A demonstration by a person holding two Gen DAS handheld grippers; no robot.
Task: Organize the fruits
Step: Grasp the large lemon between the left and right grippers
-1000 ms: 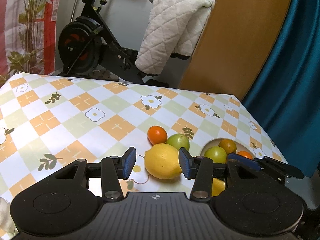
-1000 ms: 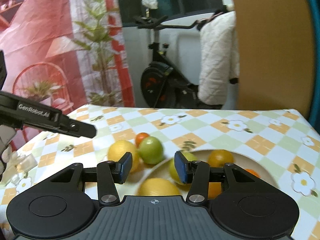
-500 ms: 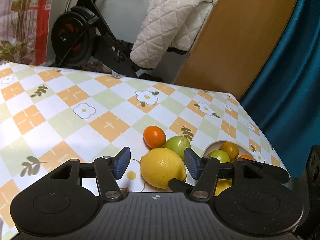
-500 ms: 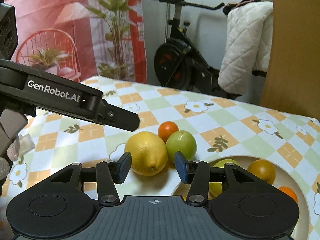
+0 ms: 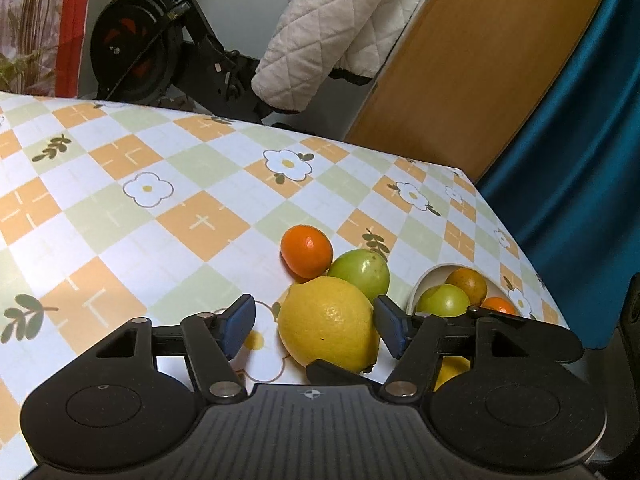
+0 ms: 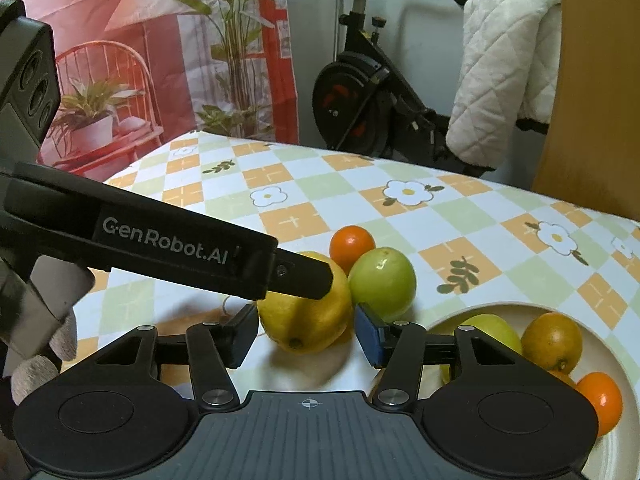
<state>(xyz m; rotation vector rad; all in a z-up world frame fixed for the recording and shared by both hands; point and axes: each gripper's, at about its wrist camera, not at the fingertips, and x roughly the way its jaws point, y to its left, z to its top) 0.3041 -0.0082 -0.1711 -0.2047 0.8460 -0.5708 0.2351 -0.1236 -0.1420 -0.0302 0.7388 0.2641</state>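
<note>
Lemon (image 5: 328, 322) lying on table (image 5: 120, 216), bowl (image 6: 624, 376) at 3 o'clock. Left gripper (image 5: 316, 326) and right gripper (image 6: 306, 332) both opening, pads not pressing. Firm, rounded, probably slippery; taking hold across widest middle.

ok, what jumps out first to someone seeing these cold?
The big yellow lemon on the checked tablecloth, sitting between the open left claw, whose jaws have just been opening. Behind it sit a green fruit and a small orange; the bowl lies right.
</note>
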